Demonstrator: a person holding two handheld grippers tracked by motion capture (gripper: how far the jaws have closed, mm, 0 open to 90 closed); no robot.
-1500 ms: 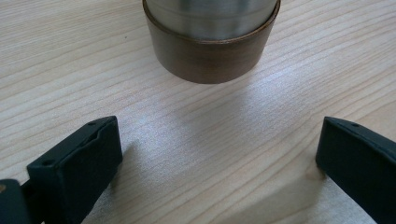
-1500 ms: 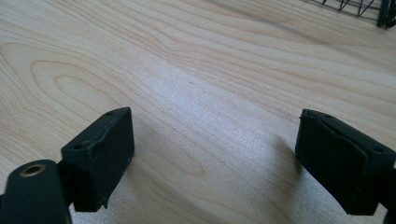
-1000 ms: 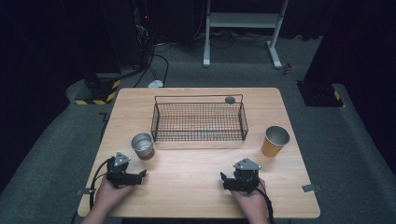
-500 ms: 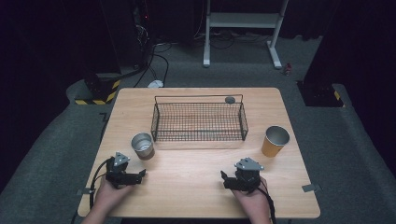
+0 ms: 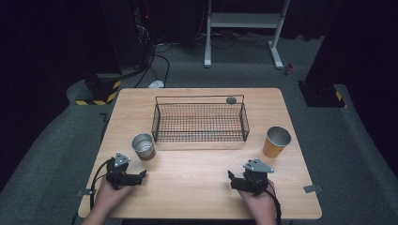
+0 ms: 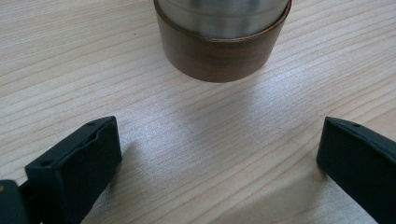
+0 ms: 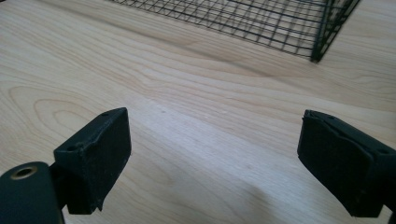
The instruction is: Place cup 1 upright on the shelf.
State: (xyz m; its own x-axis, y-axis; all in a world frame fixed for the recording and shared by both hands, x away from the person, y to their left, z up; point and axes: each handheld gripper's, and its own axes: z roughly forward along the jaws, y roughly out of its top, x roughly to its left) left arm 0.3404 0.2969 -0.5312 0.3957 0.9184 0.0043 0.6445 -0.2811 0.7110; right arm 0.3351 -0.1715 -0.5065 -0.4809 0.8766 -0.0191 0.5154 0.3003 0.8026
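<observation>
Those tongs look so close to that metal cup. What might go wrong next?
1. The left tongs are open just short of the metal cup; a nudge forward might tip it.
2. The orange cup stands near the table edge, so a bump from the right tongs may push it off.

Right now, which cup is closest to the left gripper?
The silver cup with the brown band, left of the wire basket. It stands just ahead of the left gripper. The orange cup stands right of the basket.

On the worktop (image 5: 197, 168), the wire basket (image 5: 200, 123) stands centrally; one cup (image 5: 143, 146) sits left of it, another cup (image 5: 276, 141) right.
</observation>
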